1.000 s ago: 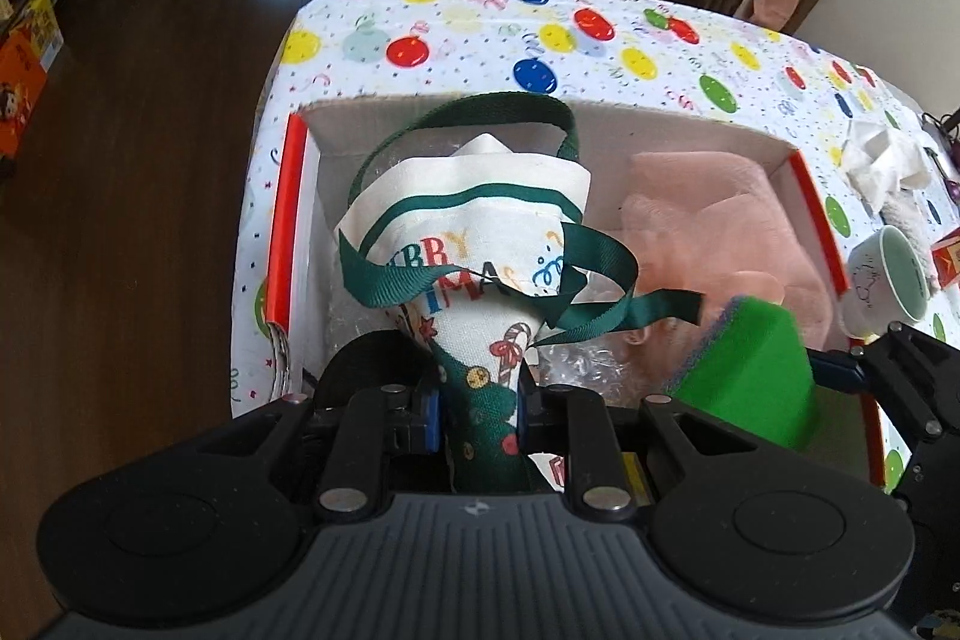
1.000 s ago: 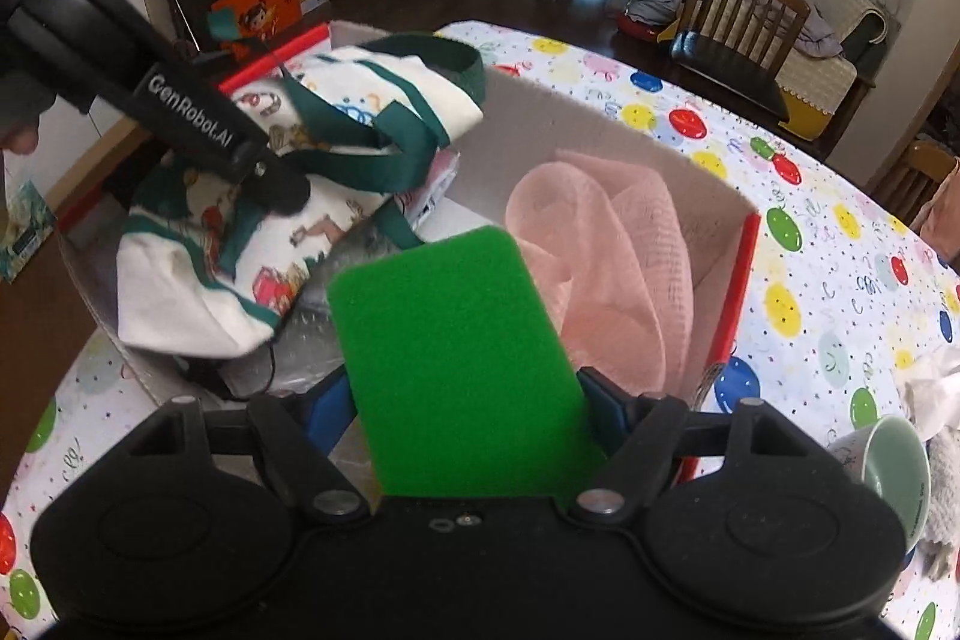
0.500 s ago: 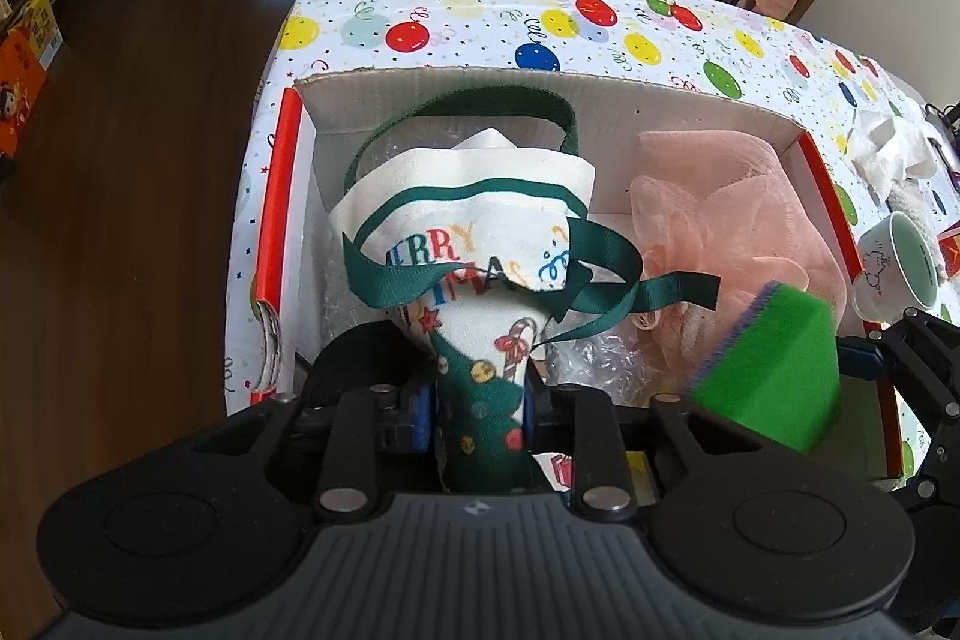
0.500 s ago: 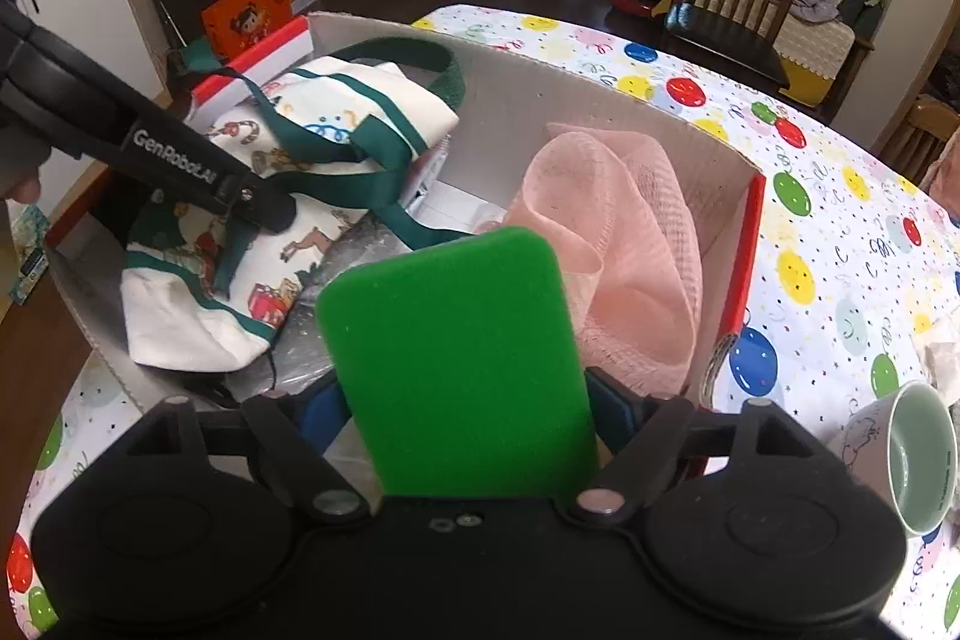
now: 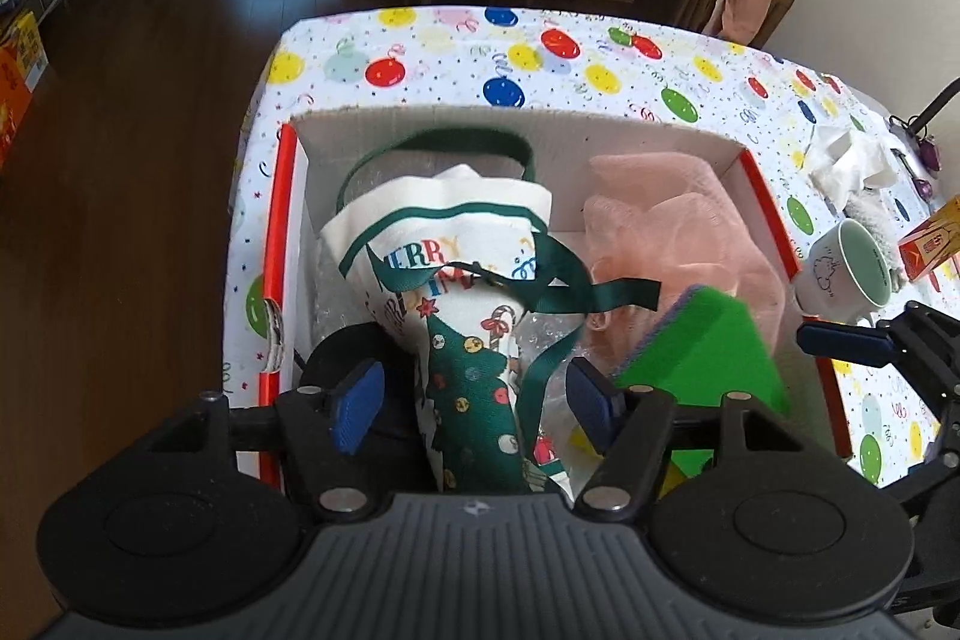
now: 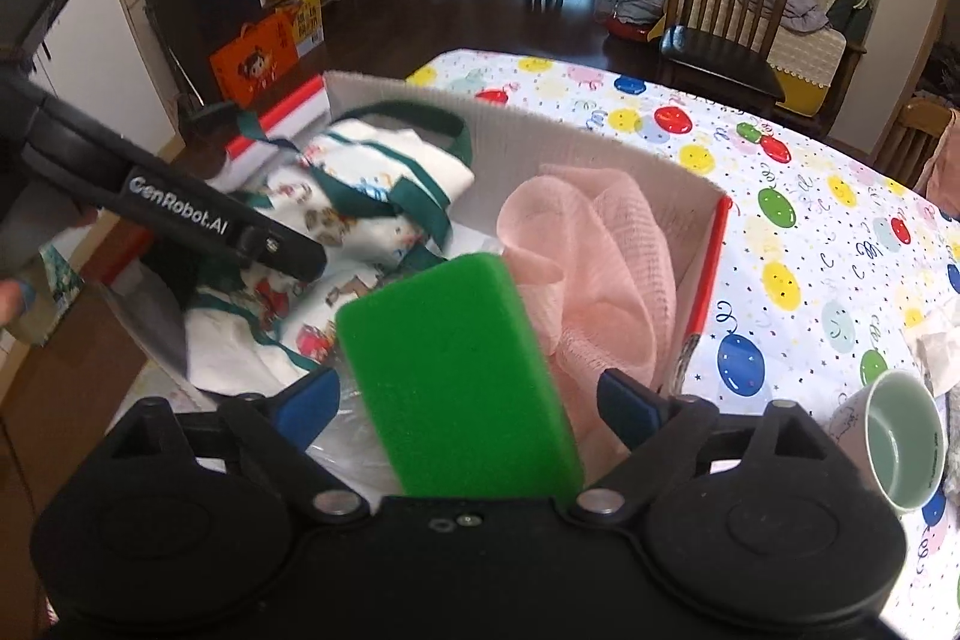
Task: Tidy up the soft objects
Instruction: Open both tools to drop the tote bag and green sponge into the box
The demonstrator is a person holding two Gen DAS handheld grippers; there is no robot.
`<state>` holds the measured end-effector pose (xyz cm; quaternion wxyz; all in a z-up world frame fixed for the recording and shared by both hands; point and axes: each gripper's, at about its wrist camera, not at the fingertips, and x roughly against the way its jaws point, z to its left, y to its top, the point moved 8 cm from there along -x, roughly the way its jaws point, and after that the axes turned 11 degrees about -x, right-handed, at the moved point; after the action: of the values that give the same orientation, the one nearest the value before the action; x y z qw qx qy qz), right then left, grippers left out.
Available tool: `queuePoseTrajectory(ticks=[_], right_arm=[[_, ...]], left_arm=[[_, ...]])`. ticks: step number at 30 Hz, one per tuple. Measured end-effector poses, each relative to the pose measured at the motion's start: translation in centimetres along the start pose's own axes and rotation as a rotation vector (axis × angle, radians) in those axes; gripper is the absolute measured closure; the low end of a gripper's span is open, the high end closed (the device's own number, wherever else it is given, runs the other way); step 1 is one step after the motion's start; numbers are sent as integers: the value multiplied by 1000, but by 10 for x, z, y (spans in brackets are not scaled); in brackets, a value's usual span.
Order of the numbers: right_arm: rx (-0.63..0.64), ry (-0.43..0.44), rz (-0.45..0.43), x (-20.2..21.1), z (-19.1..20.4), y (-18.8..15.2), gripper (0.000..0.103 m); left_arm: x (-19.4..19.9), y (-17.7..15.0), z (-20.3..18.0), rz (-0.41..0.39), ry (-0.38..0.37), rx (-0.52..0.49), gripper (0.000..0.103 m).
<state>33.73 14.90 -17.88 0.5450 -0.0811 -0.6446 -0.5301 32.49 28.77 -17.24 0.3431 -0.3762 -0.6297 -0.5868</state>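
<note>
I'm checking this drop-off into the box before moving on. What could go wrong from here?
The left gripper is opening around the Christmas tote bag, but its green strap loops beside a blue pad and might snag on withdrawal. The right gripper is opening, and the green sponge, tilted between its pads, may tumble outside the box.

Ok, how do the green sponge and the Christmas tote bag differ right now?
The green sponge is a plain, stiff block standing tilted on edge; the Christmas tote bag is printed white cloth with green straps, slumped. The sponge sits beside the pink mesh, the bag at the box's other end. Both lie between opening gripper jaws, pads clear.
</note>
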Motion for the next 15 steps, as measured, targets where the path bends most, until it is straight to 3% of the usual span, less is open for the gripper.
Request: queuePoseTrajectory(ticks=[9,11,15], right_arm=[[-53,58,-83,53,-1,9,0],[-64,73,-100,67,-4,10,0],[-83,91,-139,96,-11,10,0]], left_arm=[[45,8,-27,-93,-25,-80,36],[56,12,-37,-115,-38,-99,29],[73,19,-61,-153,-69,-138,27]])
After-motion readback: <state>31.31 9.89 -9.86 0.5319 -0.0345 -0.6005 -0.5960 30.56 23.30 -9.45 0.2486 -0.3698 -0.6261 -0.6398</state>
